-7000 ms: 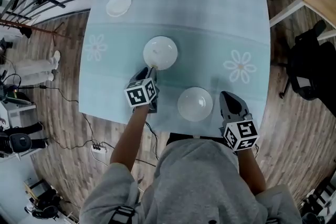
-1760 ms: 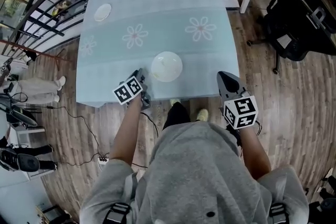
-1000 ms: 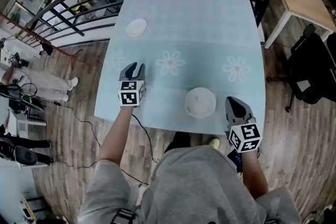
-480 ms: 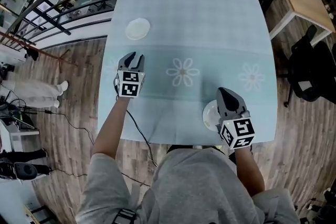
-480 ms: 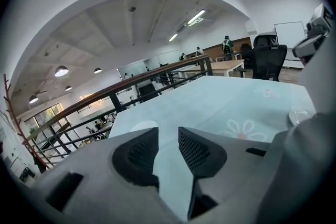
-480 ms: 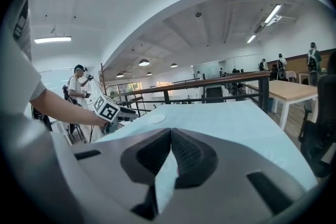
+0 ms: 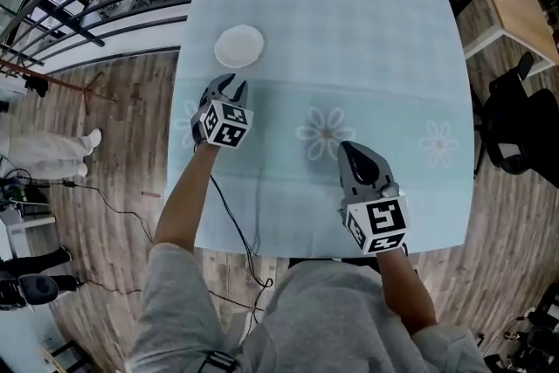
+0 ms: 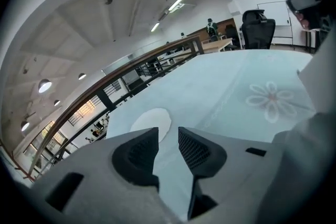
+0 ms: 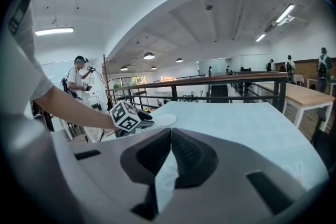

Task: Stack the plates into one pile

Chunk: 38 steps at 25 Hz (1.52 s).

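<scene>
Nearest the person, the right gripper [image 7: 352, 149] sits over the near half of the table [image 7: 384, 39], beside a daisy print [image 7: 325, 134] on the pale blue cloth. Its jaws are closed tip to tip with nothing between them; the right gripper view shows only cloth through the gap below the tips. It looks parked, kept level and clear so that the other hand can work.

Further out on the left, the left gripper [image 7: 228, 84] is held at arm's reach with its marker cube [image 7: 225, 124] towards the person and its nose angled down at the cloth. Its jaws stand apart and empty. In the left gripper view the gap between them lines up with the small white plate [image 8: 151, 122] just ahead. That aim and the spread jaws suggest an approach to take the plate by its near rim, though no contact has been made.

The small white plate [image 7: 238, 45] lies flat and alone near the far left corner of the table, close beyond the left jaws and well apart from the right gripper. It is the only plate showing in any view, so I cannot tell where the pile is. To join a pile it would need to be lifted from here.

Beyond the table's far edge runs a dark railing [image 7: 87, 0].
</scene>
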Each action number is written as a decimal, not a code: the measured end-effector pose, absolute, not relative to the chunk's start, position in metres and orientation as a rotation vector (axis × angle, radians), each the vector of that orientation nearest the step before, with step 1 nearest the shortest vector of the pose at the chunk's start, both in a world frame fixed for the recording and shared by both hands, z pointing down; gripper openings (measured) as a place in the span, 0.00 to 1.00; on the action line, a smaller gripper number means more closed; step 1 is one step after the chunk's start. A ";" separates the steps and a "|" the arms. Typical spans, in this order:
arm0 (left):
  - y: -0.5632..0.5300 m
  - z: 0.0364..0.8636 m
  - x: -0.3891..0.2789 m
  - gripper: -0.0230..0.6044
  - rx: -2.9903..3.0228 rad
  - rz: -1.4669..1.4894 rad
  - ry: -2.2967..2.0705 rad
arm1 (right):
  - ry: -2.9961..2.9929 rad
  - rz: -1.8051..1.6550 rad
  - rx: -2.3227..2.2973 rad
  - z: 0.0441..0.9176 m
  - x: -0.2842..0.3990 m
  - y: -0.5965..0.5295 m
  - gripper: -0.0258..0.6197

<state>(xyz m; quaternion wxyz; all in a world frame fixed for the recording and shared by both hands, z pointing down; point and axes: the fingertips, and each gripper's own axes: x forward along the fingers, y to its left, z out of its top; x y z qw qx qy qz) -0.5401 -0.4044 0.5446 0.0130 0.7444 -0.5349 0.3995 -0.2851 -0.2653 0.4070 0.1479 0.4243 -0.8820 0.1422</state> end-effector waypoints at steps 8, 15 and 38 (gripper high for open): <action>-0.439 0.585 -0.578 0.22 2.295 1.458 -1.568 | -2.449 0.449 1.199 0.436 -0.297 -0.266 0.08; -0.461 0.605 -0.594 0.22 2.299 1.690 -1.425 | -2.386 0.466 1.236 0.446 -0.285 -0.274 0.08; -0.466 0.610 -0.591 0.07 2.297 1.985 -1.251 | -2.344 0.490 1.309 0.450 -0.251 -0.260 0.08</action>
